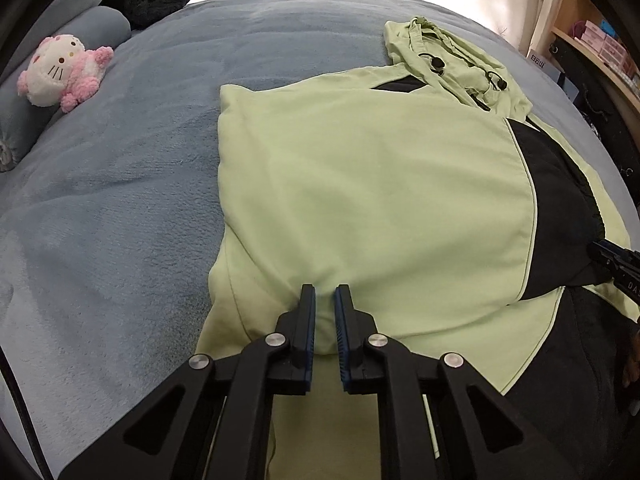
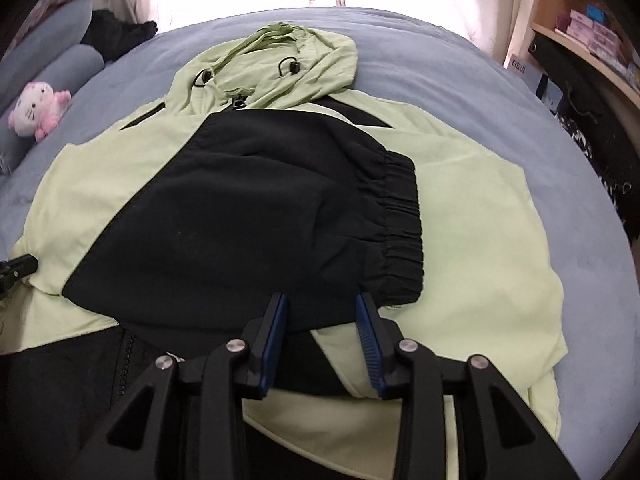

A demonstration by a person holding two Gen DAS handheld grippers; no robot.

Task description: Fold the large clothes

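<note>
The jacket, pale green with black panels, lies flat on the blue bed, hood toward the window and hem toward the person, which puts the near edge within reach of both tools. A black sleeve is already laid across the chest, its elastic cuff on the green body, so the sides look narrowed in and the lengthwise fold seems to be what is left. The left gripper hangs over the green fabric near the hem, its jaws nearly closed with only a thin slit between the blue pads; whether cloth is pinched there I cannot tell. The right gripper sits at the sleeve's lower edge with jaws partly open and black cloth showing between them, not clearly clamped. Both point steeply down, probably to take the hem at two spots. A plush toy rests by the pillows, well apart.
</note>
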